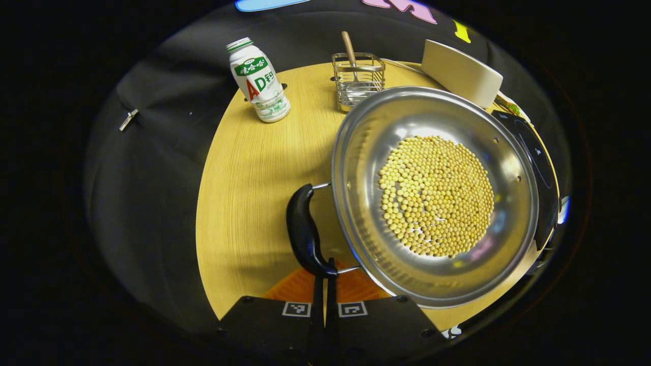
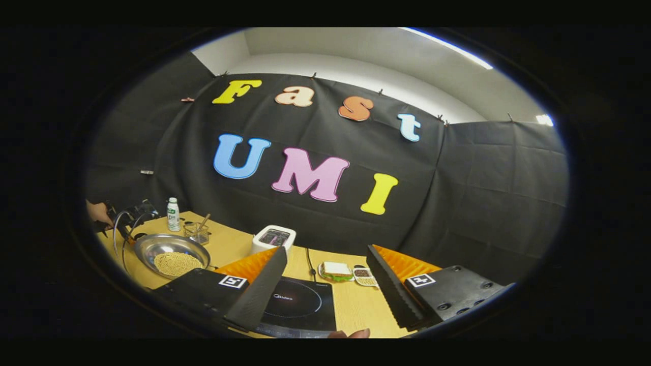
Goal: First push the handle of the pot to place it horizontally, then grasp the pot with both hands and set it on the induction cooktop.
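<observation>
A steel pot (image 1: 432,193) holding yellow beans sits on the wooden table (image 1: 249,173). Its black handle (image 1: 304,231) stands at the pot's left side and runs toward me. My left gripper (image 1: 324,277) is shut, with its fingertips touching the near end of that handle and nothing between them. The black induction cooktop (image 1: 536,168) lies just past the pot's right rim. In the right gripper view the pot (image 2: 170,254) is far to the left and the cooktop (image 2: 300,302) lies below my right gripper (image 2: 326,251), which is open wide and raised above the table.
A white bottle (image 1: 259,81), a wire rack (image 1: 357,79) with a wooden utensil and a white appliance (image 1: 460,71) stand behind the pot. A plate with a sandwich (image 2: 335,271) and a small dish (image 2: 362,274) lie beyond the cooktop. A hand (image 2: 96,211) holds the left gripper.
</observation>
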A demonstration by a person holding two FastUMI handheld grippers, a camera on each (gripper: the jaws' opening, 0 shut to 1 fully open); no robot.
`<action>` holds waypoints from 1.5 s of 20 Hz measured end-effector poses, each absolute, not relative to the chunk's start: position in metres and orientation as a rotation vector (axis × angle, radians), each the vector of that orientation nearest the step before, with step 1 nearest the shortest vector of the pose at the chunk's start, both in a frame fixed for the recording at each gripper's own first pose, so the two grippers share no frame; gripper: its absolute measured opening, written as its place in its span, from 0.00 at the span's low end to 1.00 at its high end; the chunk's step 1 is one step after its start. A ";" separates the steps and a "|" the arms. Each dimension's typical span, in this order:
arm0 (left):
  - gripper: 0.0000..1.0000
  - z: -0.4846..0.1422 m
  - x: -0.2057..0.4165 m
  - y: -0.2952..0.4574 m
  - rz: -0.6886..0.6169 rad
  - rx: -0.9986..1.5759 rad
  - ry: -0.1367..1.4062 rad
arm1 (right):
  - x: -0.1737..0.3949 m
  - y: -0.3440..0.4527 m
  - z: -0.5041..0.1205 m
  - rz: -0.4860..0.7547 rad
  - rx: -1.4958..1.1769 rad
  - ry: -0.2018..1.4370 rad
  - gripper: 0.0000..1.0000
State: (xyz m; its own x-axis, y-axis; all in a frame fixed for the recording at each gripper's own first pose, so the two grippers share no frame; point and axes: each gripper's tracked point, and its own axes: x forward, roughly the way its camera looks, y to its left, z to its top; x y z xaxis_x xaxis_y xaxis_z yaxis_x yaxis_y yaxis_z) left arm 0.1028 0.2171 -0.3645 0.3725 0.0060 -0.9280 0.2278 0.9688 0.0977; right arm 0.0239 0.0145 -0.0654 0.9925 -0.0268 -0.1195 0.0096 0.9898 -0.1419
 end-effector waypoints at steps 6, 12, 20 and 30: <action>0.05 -0.358 0.106 0.221 -0.107 0.171 1.152 | 0.026 0.019 -0.075 -0.006 -0.136 0.143 0.98; 0.05 -0.327 0.094 0.231 -0.045 0.195 1.036 | 0.028 0.028 -0.078 0.015 -0.111 0.154 0.96; 0.19 -0.261 0.096 0.242 -0.020 0.142 0.775 | 0.038 0.066 -0.094 0.106 -0.032 0.222 0.98; 0.96 -0.274 0.112 0.222 -0.062 -0.031 0.724 | 0.086 0.152 -0.165 0.215 0.172 0.438 0.98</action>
State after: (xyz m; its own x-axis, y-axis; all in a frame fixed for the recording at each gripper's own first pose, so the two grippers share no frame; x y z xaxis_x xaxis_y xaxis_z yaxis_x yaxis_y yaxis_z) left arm 0.1117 0.2224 -0.2740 0.7471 -0.0670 -0.6613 0.0457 0.9977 -0.0495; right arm 0.0856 0.1521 -0.1648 0.8835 0.2420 -0.4010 -0.1683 0.9630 0.2103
